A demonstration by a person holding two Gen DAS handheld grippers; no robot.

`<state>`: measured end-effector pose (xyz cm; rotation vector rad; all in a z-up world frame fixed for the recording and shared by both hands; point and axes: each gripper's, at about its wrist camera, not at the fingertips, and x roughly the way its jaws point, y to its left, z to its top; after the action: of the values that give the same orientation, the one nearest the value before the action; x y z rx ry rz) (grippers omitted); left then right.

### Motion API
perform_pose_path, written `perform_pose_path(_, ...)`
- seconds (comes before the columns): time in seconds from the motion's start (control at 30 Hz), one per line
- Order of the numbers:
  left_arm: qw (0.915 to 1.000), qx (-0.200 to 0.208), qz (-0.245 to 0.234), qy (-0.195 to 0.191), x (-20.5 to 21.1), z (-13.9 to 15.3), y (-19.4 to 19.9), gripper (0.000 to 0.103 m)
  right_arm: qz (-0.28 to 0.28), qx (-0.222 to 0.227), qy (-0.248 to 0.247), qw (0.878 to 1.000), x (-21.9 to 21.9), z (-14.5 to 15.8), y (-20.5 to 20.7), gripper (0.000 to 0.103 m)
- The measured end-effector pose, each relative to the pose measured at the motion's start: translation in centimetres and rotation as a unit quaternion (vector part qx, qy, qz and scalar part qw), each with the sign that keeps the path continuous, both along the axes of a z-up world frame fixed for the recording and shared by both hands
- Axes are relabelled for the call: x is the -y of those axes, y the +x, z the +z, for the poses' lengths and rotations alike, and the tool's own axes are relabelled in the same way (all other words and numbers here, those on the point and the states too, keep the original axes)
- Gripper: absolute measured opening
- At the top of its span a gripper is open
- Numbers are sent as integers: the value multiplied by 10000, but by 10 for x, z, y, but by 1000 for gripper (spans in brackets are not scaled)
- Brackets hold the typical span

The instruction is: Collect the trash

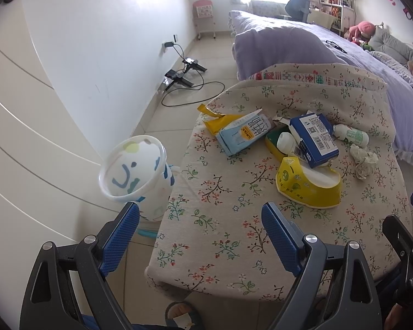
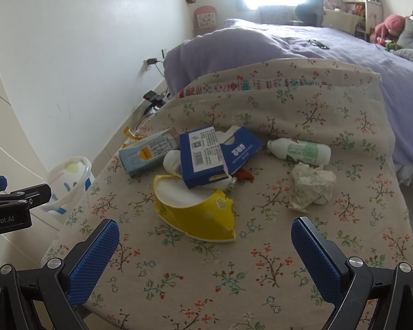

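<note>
A heap of trash is lying on the bench [image 2: 261, 288], which is wearing a floral cloth. A crushed yellow paper cup [image 2: 198, 214] is sitting nearest, tipped on its side with its white inside showing. Behind it a dark blue carton [image 2: 199, 159] is leaning on a small white bottle [image 2: 172, 162]. A pale blue milk carton [image 2: 143, 155] is lying flat to the left, touching a torn yellow wrapper [image 1: 214, 121]. To the right, a white bottle with a green label [image 2: 300, 151] is lying on its side, just beside a crumpled tissue [image 2: 311, 187]. A white bin with blue markings [image 1: 136, 170] is standing on the floor beside the bench's left edge.
</note>
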<state>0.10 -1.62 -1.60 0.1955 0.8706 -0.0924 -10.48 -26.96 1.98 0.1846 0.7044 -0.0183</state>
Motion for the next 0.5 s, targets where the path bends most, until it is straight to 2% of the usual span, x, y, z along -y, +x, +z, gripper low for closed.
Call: perform_pose_path(0.5, 10000, -20, -81, 4, 10, 0, -6, 92, -44, 22, 77, 10000, 10, 3, -6, 103)
